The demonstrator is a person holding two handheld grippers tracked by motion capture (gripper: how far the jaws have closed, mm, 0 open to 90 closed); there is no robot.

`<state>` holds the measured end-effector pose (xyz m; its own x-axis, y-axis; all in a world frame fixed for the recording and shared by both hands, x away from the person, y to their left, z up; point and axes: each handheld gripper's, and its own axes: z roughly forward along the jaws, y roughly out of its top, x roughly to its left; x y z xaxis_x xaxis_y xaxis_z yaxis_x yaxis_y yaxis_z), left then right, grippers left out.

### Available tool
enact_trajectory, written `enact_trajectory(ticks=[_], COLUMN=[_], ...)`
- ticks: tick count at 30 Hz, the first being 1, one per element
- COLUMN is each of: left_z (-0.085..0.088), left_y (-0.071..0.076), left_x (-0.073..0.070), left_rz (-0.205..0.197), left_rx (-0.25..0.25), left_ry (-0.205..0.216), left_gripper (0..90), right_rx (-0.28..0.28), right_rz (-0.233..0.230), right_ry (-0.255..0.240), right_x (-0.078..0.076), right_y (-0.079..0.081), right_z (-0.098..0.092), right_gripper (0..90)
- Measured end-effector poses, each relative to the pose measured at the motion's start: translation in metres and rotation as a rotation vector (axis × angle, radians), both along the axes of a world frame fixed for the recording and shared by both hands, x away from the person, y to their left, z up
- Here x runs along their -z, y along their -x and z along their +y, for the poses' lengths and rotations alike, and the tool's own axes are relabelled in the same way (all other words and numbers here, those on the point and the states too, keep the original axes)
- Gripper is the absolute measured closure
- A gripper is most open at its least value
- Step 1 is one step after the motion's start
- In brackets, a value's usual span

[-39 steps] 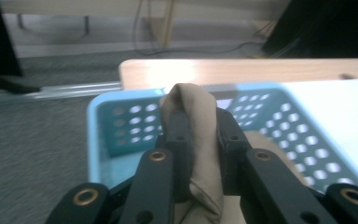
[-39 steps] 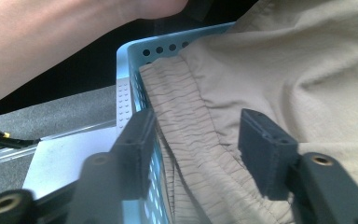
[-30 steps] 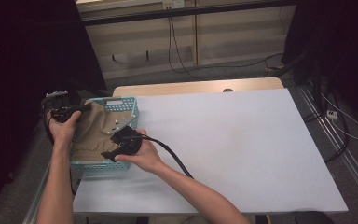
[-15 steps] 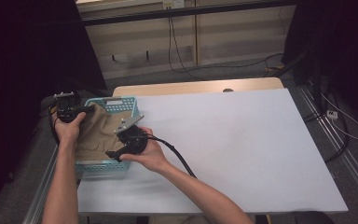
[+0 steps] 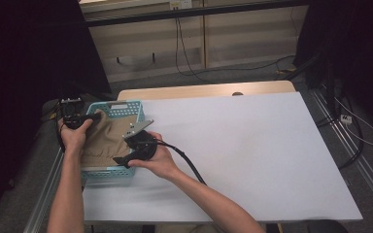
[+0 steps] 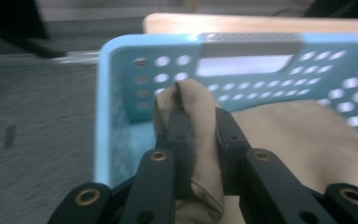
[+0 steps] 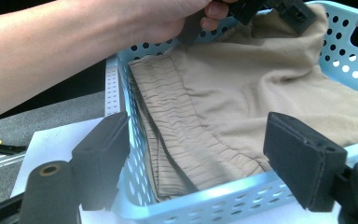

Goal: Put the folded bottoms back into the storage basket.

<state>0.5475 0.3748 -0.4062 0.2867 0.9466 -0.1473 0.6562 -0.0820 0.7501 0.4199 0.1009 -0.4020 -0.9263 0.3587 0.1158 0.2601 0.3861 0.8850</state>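
My left hand-held gripper [image 5: 96, 117] is clamped on a fold of the tan cloth [image 5: 108, 141], pinching it at the far left corner of the blue basket [image 5: 121, 107]; in the left gripper view the fold [image 6: 200, 140] stands up between the black jaws, close to the basket's perforated wall [image 6: 121, 102]. The cloth lies bunched inside the basket, which sits at the left edge of the white tabletop [image 5: 252, 155], near its far left corner. My right hand-held gripper [image 5: 121, 160] hangs at the basket's near rim with its jaws apart, having just been opening, and nothing is between them; in the right gripper view the rim [image 7: 205, 198] runs across in front of the jaws, with the cloth's gathered waistband [image 7: 182, 140] just behind it. My left hand [image 7: 135, 23] reaches in over the far side. A black cable [image 5: 187, 162] trails from the right hand-held gripper across the tabletop. Beyond the far edge, more cables [image 5: 184, 53] hang by a pale wall
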Motion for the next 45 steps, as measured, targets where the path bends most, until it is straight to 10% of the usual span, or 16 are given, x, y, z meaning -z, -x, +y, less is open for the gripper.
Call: enact_trajectory(ticks=[16,45], left_z=[0.000,0.004], left_y=[0.001,0.038], left_x=[0.000,-0.029], left_rz=[-0.001,-0.162], left_rx=[0.015,0.073], left_ry=[0.009,0.016], left_gripper=[70.2,7.1], right_rx=[0.006,0.038], right_rz=[0.005,-0.018], right_ry=[-0.011,-0.013], right_x=[0.003,0.000], right_y=[0.001,-0.002], right_z=[-0.006,-0.018], right_gripper=[22.7,10.6])
